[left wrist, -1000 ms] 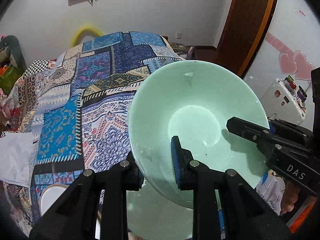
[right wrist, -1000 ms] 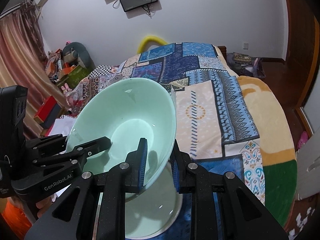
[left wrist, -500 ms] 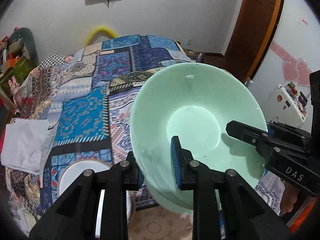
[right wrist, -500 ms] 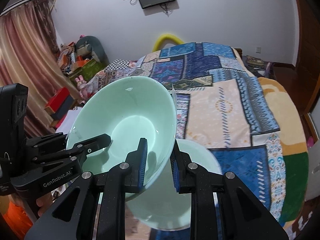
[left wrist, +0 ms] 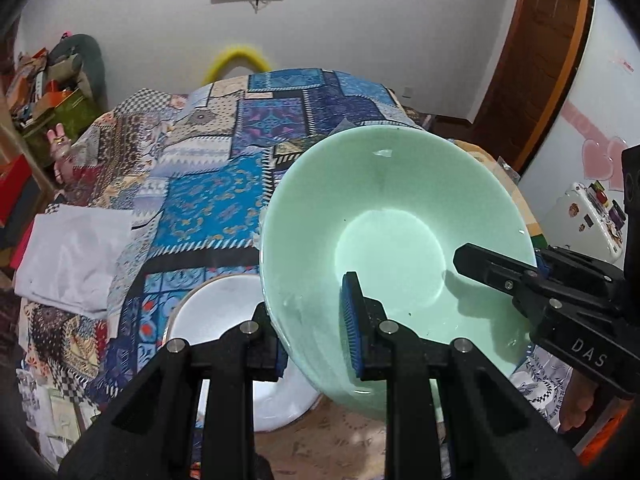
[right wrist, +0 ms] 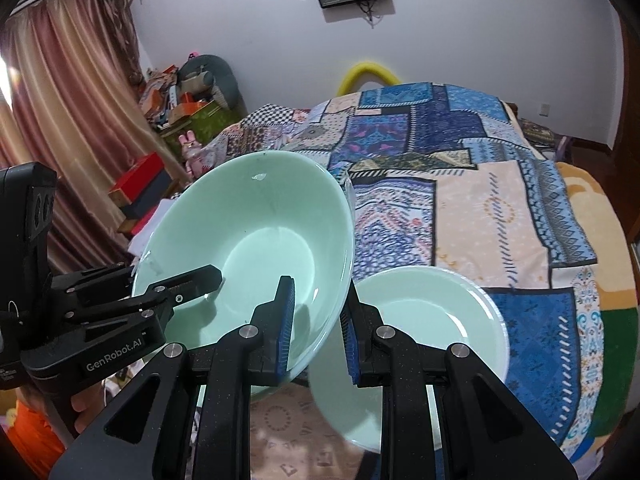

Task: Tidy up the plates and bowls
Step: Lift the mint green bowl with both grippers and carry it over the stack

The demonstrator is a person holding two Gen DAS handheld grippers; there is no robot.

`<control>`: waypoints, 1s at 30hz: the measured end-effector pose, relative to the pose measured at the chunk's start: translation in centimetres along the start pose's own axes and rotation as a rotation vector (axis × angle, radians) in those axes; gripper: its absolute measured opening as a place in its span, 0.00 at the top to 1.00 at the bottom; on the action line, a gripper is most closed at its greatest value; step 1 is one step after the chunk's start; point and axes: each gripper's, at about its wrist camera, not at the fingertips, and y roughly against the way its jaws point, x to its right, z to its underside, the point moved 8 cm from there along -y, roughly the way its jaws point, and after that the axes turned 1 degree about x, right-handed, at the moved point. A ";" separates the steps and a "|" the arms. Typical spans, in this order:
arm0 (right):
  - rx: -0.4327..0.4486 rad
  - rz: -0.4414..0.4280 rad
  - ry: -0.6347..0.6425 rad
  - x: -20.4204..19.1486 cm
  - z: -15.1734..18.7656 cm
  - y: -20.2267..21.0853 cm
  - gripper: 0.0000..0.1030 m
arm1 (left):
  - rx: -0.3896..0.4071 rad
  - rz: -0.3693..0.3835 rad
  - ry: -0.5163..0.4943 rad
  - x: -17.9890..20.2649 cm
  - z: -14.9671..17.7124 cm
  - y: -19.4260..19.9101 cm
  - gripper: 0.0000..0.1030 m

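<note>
- Both grippers carry one pale green bowl (left wrist: 394, 248) between them, lifted clear above the bed and tilted so its hollow faces the cameras
- The left gripper (left wrist: 316, 344) is clamped on the bowl's near rim at about 7 o'clock of the bowl in its own view: one blue-padded finger lies inside the hollow, the other is pressed against the outer wall
- The right gripper (right wrist: 318, 328) is clamped on the opposite side, at about 5 o'clock of the bowl in the right wrist view, again with one pad inside and one outside the wall
- In the left wrist view the right gripper reaches in from 3 o'clock, its upper finger lying over the bowl's inner slope; part of a hand shows under it at 4 o'clock
- A white plate (left wrist: 224, 320) lies on the bed below the bowl, at 8 o'clock of it in the left wrist view, partly hidden behind the left gripper's finger
- A second pale green bowl (right wrist: 436, 320) sits on the bed just beside the held one, at 4 o'clock of it in the right wrist view, upright
- The bed is covered with a patchwork quilt (right wrist: 500, 184) in blues and creams
- A folded white cloth (left wrist: 76, 256) lies on the quilt at 9 o'clock in the left wrist view, well apart from the plate
</note>
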 end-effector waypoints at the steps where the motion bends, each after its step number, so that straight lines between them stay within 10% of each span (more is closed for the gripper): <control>1: -0.004 -0.006 0.003 -0.4 0.1 -0.2 0.80 | 0.000 -0.003 0.004 -0.3 0.2 0.2 0.78; 30: -0.186 -0.087 0.021 -5.7 4.4 -8.0 0.80 | -0.110 -0.065 0.142 -9.6 6.0 -2.8 0.79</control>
